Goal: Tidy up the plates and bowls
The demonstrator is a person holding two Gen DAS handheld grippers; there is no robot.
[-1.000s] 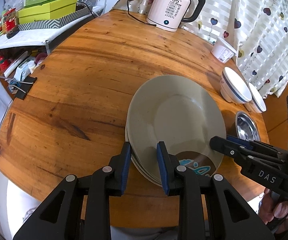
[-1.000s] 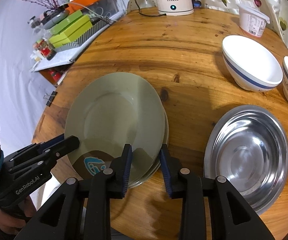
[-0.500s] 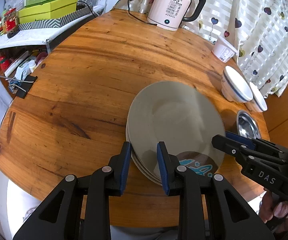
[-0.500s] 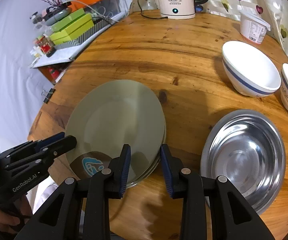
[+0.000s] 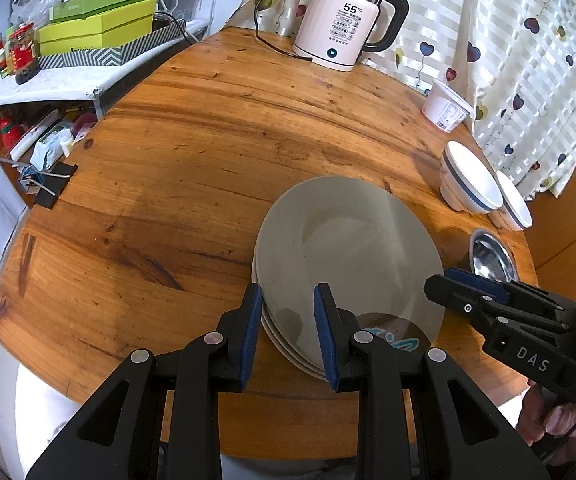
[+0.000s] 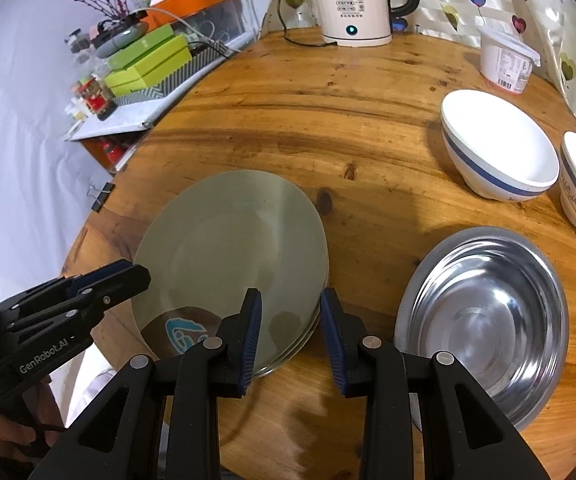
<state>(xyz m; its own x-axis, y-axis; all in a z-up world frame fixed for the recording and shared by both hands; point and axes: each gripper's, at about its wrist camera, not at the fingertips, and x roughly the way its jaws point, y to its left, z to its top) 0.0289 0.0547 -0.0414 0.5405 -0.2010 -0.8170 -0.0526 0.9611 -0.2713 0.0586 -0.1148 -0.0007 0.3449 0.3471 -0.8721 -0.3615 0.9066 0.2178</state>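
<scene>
Plates look stacked (image 5: 344, 256) mid-frame on my desk (image 5: 192, 152), both claws (image 5: 286, 334) (image 6: 290, 334) spread and empty, but the bowls (image 6: 496, 148) and steel dish (image 6: 484, 320) at right aren't sorted.

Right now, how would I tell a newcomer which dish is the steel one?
Start at the round wooden table and find the stack of grey-green plates near its front edge. Directly right of that stack sits the steel bowl, in front of two white bowls. It is the only shiny, mirror-like metal dish; the others are matte ceramic.
</scene>
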